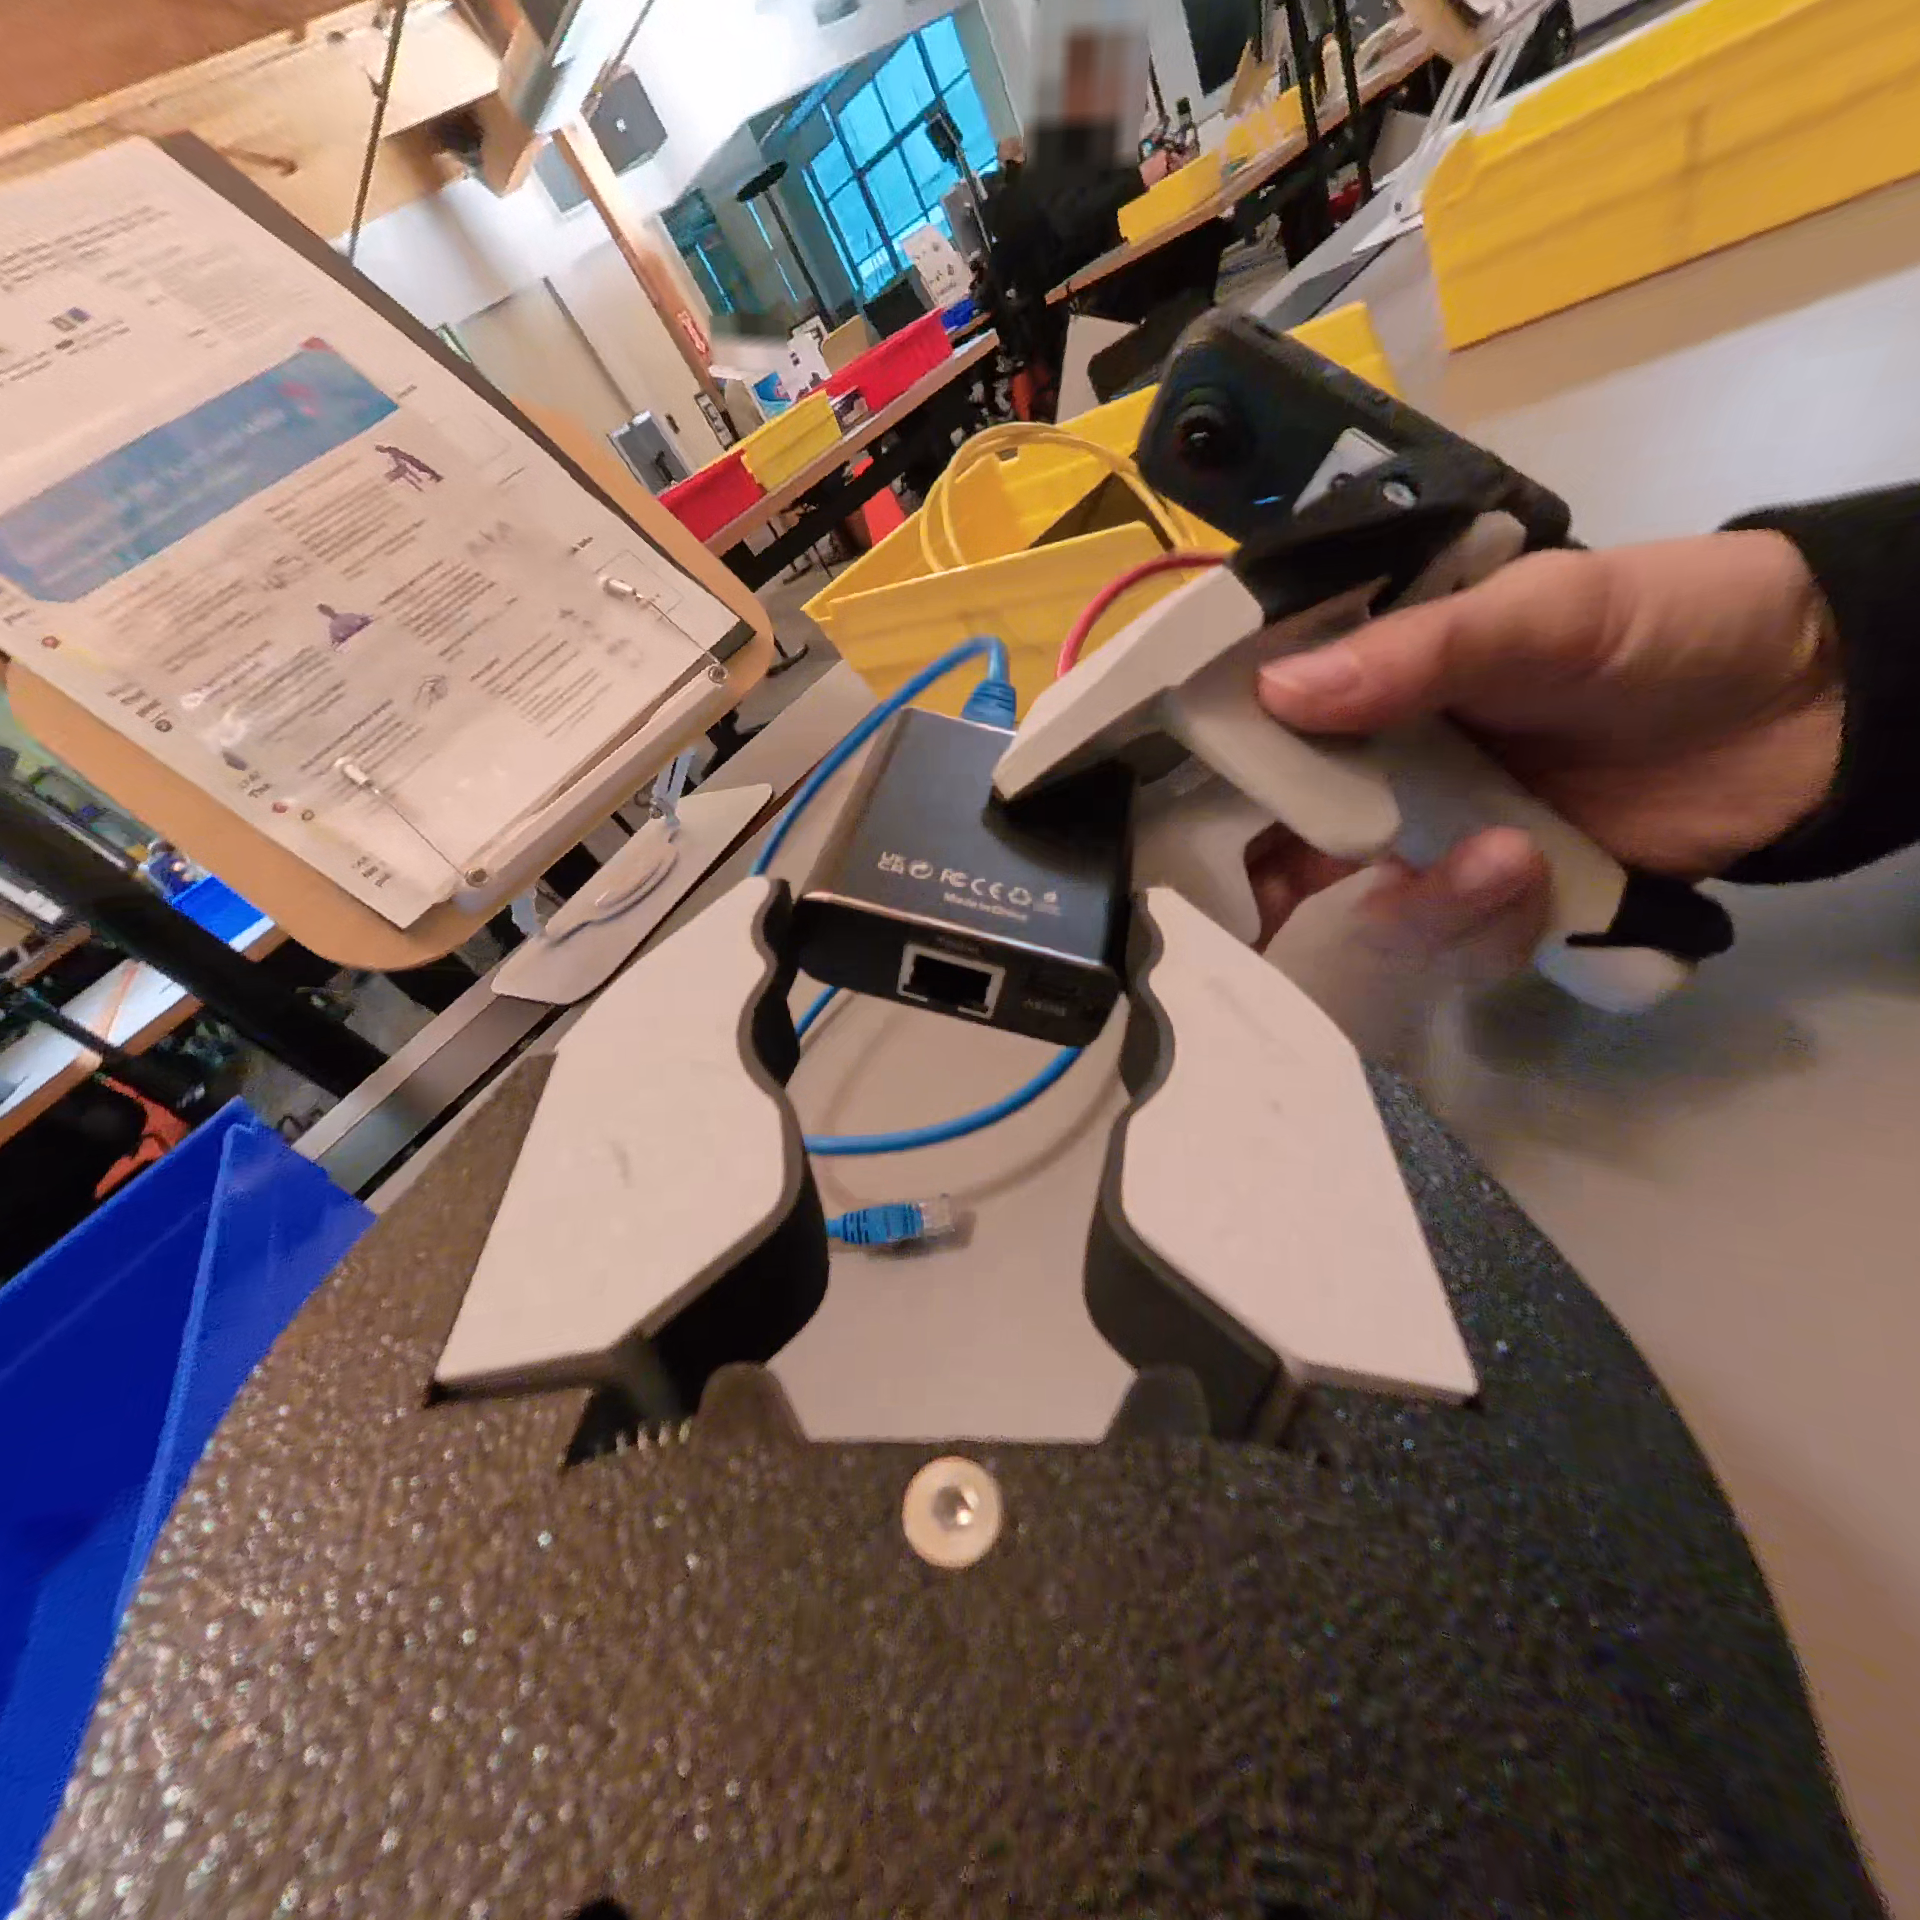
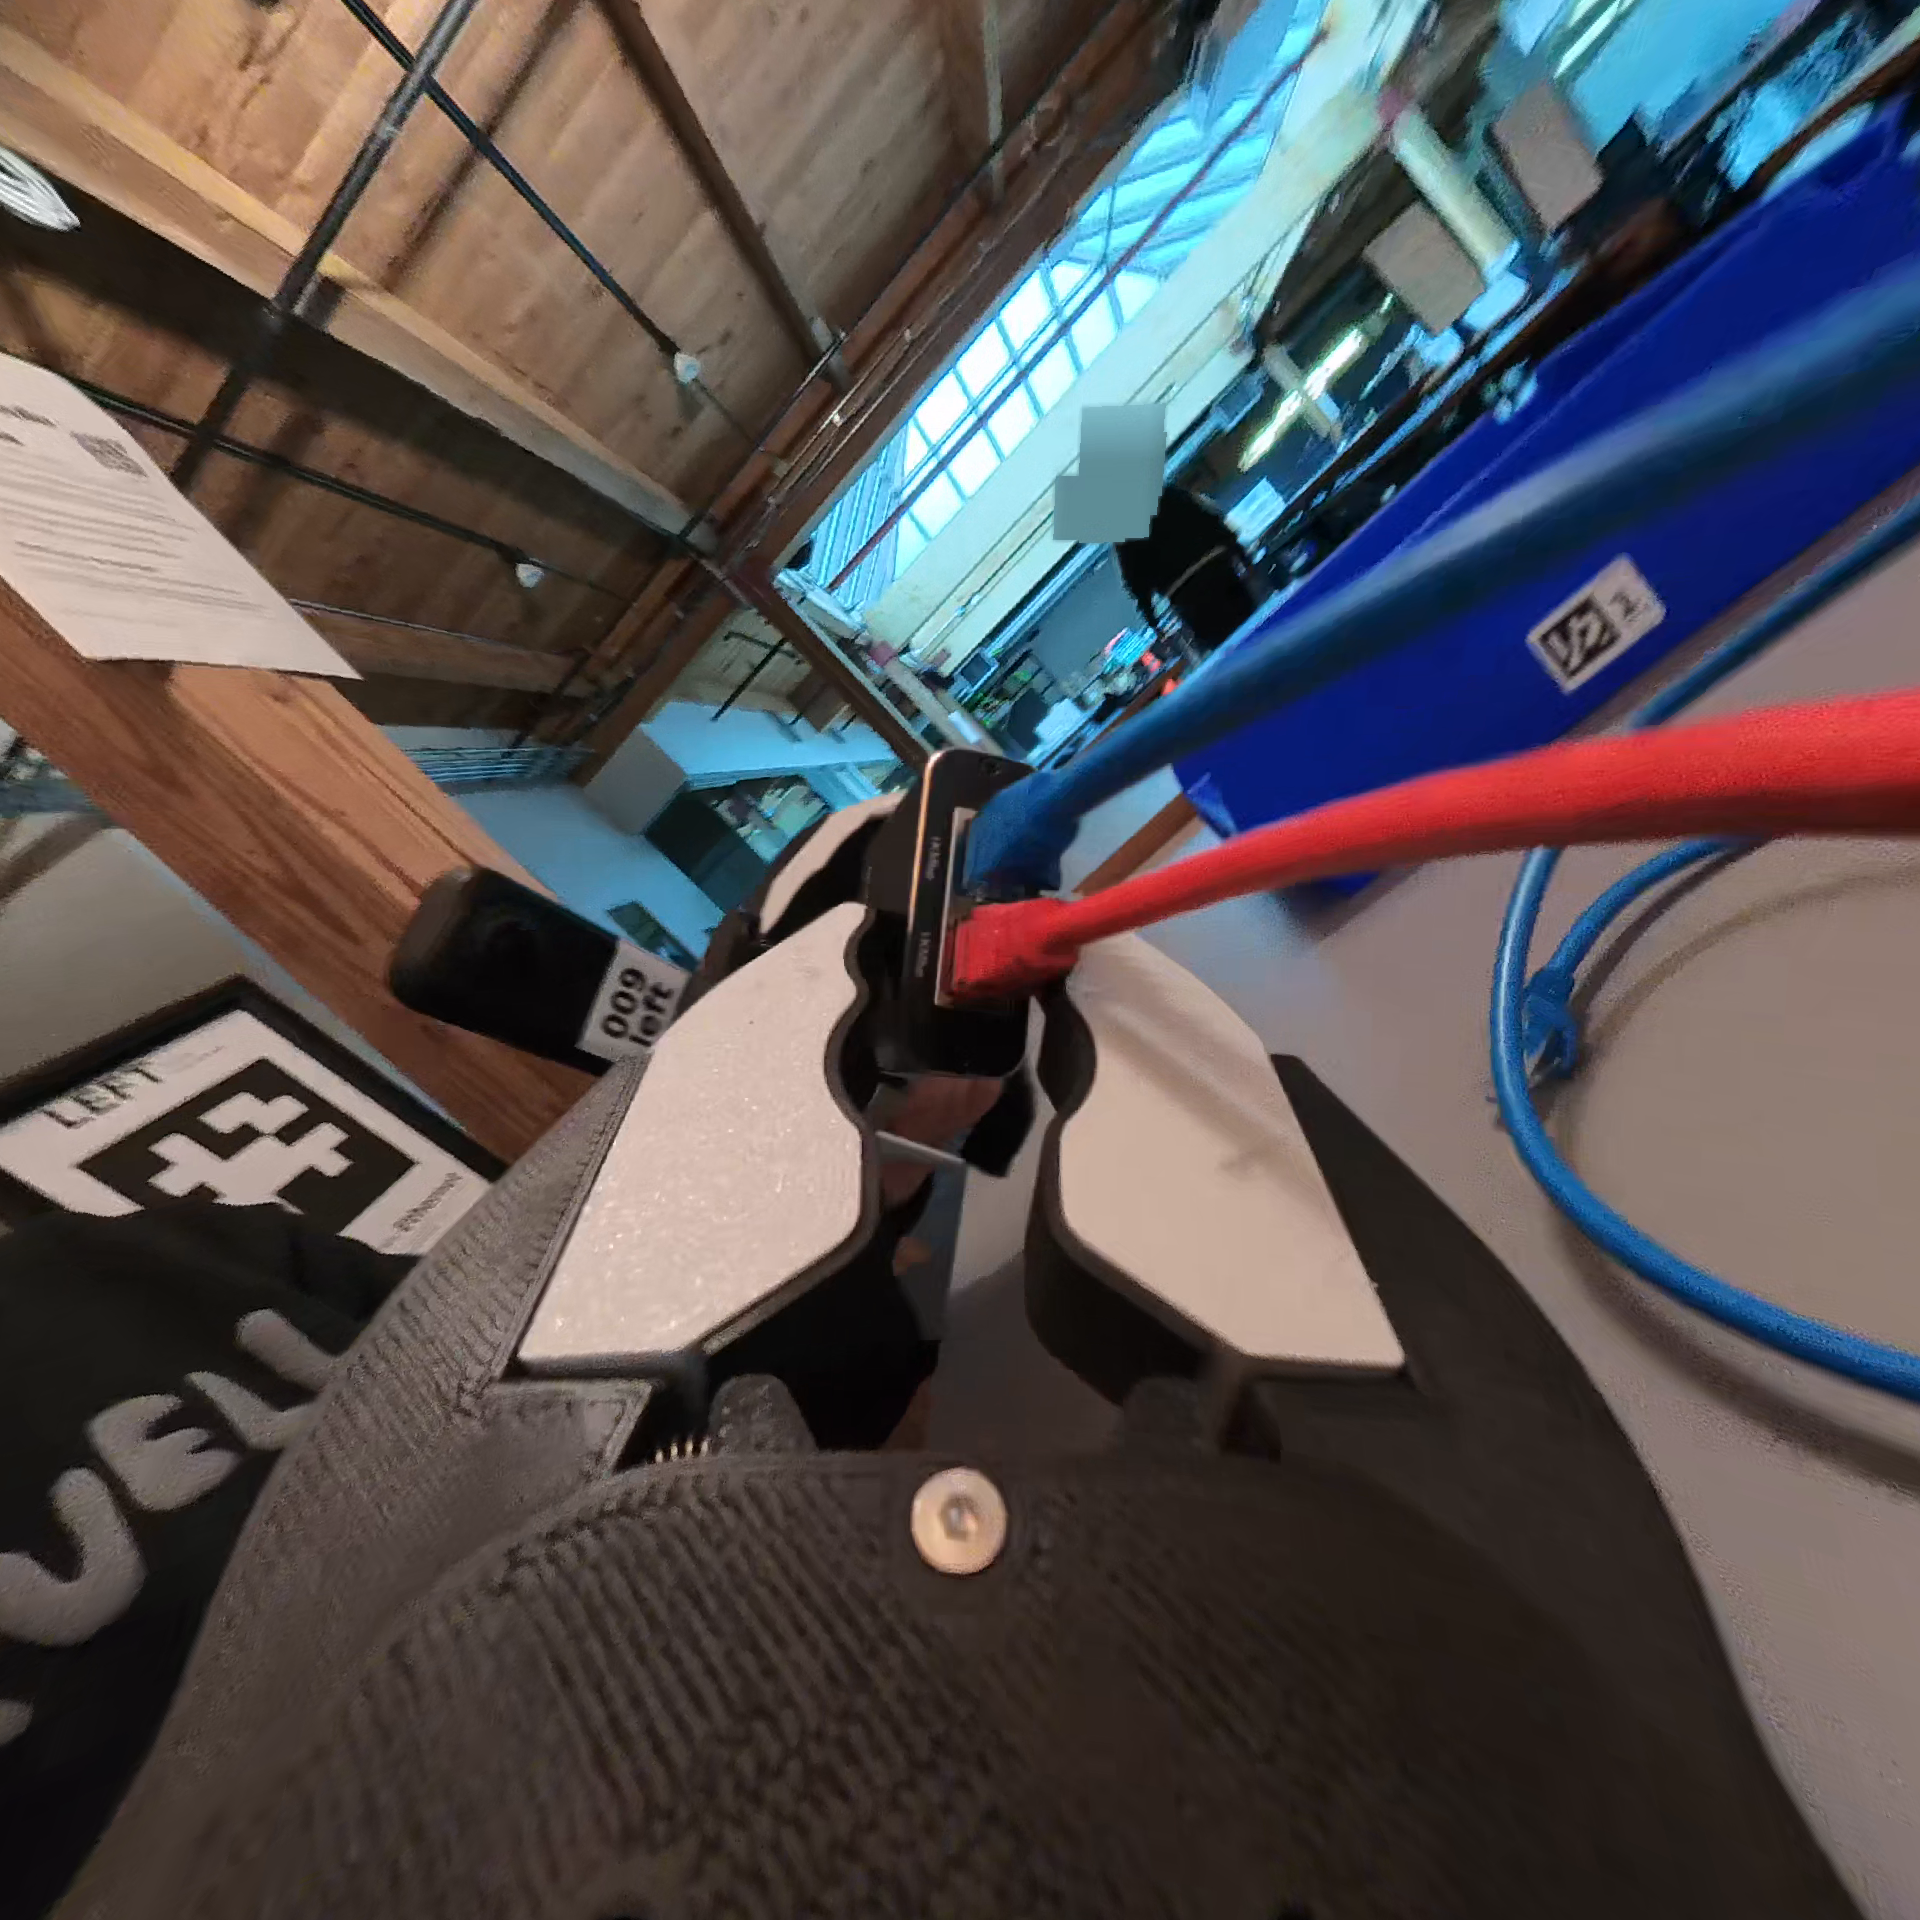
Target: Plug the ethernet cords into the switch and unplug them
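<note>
fingers (image 1: 665,1122) of the left gripper (image 1: 956,997) spread fairly wide in the left wrist view, with the black switch (image 1: 977,842) lodged between their tips, its sides at or touching the inner pads, lifted and tilted above the grey table (image 1: 1662,1195). one empty port faces back toward this gripper. under the switch, inside the gap of the fingers, a blue cord (image 1: 935,1127) loops on the table and its loose plug (image 1: 899,1224) lies free, just short of the finger bases. its other end enters the far face of the switch. past the switch, the right gripper (image 1: 1091,727) comes in from the right, held in a bare hand (image 1: 1579,727) with a dark sleeve, tilted down so one pale finger rests on the switch's far top corner. whether it pinches anything cannot be told here. farther off sit a yellow bin (image 1: 997,592) holding a yellow cord (image 1: 997,457), and a blue bin (image 1: 135,1351) at the left.

the right wrist view looks from the opposite side. the right gripper (image 2: 951,997) has its tips close about the end of the switch (image 2: 935,935), seemingly clamped on it. this face, hidden from the other camera, carries two plugged cords side by side: a red cord (image 2: 1455,800) nearer the tips and the blue cord (image 2: 1351,655) beyond it. behind the switch, the left gripper (image 2: 821,894) shows dimly. to the right, blue cord coils on the table (image 2: 1299,997), before the blue bin (image 2: 1558,582).
</note>
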Available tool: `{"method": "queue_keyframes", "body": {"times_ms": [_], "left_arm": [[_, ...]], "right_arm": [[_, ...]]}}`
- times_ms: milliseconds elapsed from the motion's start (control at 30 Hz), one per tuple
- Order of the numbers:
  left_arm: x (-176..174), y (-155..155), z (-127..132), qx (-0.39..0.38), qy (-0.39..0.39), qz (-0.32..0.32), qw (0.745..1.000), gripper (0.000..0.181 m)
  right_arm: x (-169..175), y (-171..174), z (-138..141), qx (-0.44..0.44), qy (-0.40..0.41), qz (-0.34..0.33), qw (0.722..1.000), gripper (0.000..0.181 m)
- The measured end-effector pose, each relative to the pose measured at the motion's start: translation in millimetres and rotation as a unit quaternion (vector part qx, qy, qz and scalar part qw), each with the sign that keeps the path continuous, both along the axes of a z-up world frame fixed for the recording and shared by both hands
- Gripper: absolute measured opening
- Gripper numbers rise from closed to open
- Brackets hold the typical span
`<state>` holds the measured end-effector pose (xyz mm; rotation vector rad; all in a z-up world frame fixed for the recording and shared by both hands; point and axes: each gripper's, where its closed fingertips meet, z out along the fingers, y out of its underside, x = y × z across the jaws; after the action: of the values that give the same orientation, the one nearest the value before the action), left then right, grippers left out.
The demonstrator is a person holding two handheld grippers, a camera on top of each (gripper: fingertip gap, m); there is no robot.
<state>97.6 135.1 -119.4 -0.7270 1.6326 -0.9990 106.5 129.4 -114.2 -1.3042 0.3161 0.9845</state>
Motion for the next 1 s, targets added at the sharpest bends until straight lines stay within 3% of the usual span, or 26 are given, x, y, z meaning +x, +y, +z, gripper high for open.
{"method": "queue_keyframes", "body": {"times_ms": [133, 233, 300, 400, 800, 1000], "left_arm": [[-8.0, -2.2, 8.2, -0.005, -0.07, -0.051, 0.996, 0.06], [-17.3, -7.8, 15.4, 0.034, -0.12, -0.104, 0.987, 0.06], [-17.2, -14.2, 8.6, 0.071, -0.112, -0.126, 0.983, 0.062], [-7.3, -21.1, -3.4, 0.076, -0.06, -0.125, 0.987, 0.071], [2.0, -18.3, -1.2, 0.042, -0.083, -0.095, 0.991, 0.07], [7.5, -15.5, -7.0, -0.008, -0.052, -0.09, 0.995, 0.069]], "right_arm": [[-6.9, -1.0, 3.1, -0.007, -0.02, 0.014, 1.0, 0.026], [-17.2, -6.0, 10.9, -0.018, 0.003, 0.069, 0.997, 0.026], [-25.9, -13.0, 10.5, -0.037, 0.007, 0.125, 0.991, 0.026], [-29.8, -14.3, 3.0, -0.075, -0.03, 0.124, 0.989, 0.026], [-18.3, -12.2, 4.7, -0.084, -0.032, 0.077, 0.993, 0.025], [-12.5, -9.4, 3.2, -0.093, -0.053, 0.042, 0.993, 0.026]]}}
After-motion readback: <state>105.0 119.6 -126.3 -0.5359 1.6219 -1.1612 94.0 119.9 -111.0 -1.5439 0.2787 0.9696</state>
